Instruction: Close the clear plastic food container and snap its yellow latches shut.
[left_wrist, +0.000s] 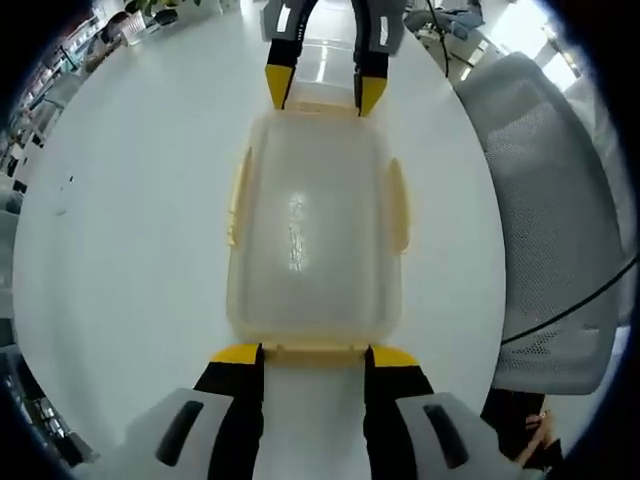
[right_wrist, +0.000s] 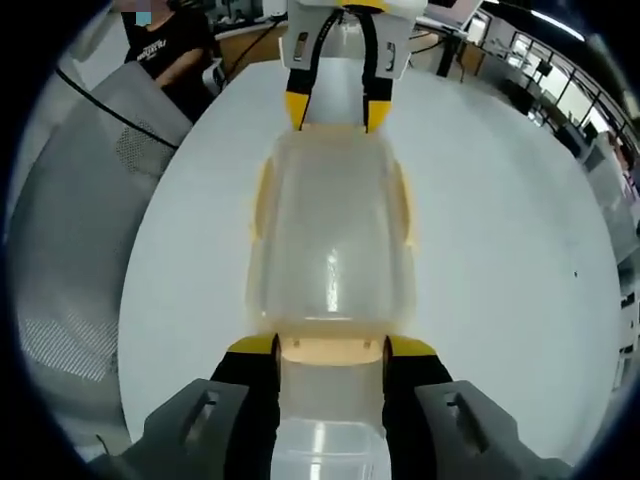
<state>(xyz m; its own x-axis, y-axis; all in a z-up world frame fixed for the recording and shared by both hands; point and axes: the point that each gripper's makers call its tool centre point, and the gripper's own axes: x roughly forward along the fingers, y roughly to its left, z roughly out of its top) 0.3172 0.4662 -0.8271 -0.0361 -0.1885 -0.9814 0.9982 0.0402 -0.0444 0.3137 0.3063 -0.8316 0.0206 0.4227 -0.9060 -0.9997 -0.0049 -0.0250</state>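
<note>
A clear plastic container (left_wrist: 315, 230) with its lid on lies lengthwise on the white table (left_wrist: 130, 250). Pale yellow side latches (left_wrist: 400, 205) run along both long edges. My left gripper (left_wrist: 314, 354) stands open at the near end, its yellow-tipped jaws flanking the end latch (left_wrist: 315, 349). At the far end my right gripper (left_wrist: 325, 90) is open around the other end latch. In the right gripper view the container (right_wrist: 330, 250) stretches away from my right gripper (right_wrist: 331, 348), with a yellow end latch (right_wrist: 330, 352) between its tips. My left gripper (right_wrist: 337, 110) is at the far end.
A grey mesh office chair (left_wrist: 560, 200) stands close by the table's edge and appears again (right_wrist: 70, 250) in the right gripper view. A person in a dark shirt (right_wrist: 165, 45) sits beyond it. Bare table top (right_wrist: 500, 250) lies on both sides of the container.
</note>
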